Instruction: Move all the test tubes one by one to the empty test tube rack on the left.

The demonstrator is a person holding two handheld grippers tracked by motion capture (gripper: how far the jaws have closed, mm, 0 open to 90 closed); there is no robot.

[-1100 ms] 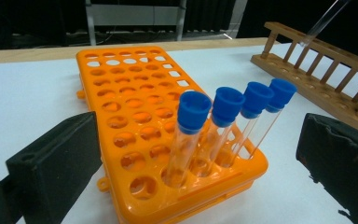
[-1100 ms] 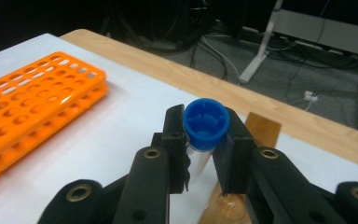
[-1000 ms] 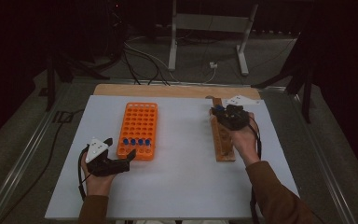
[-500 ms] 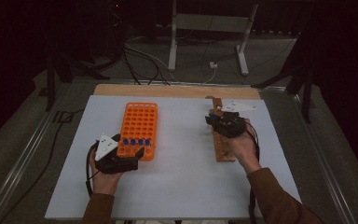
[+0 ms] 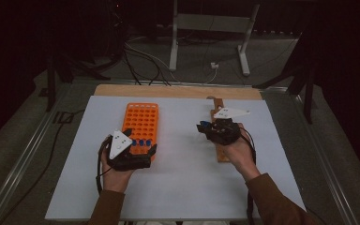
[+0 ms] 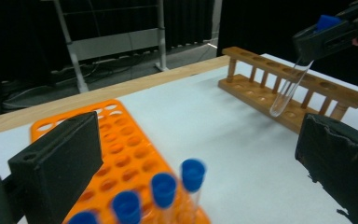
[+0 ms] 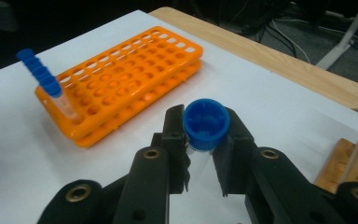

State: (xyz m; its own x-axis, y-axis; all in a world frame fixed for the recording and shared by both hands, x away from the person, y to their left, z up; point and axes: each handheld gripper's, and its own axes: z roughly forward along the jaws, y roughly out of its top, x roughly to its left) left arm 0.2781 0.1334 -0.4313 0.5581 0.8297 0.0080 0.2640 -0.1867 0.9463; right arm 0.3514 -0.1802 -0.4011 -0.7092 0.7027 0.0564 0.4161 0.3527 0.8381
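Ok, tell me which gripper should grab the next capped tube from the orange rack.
Left. The left gripper sits open at the orange rack's near end, jaws flanking the blue-capped tubes. The right gripper is already shut on a tube near the wooden rack.

This looks like a lab set up for recording. An orange tube rack (image 5: 141, 124) with blue-capped tubes (image 6: 192, 175) and a wooden tube rack (image 6: 294, 95) sit on a white tabletop (image 5: 183, 178), with dark surroundings, loose cables (image 5: 140, 61) on the floor and a metal stand (image 5: 206, 28) behind.
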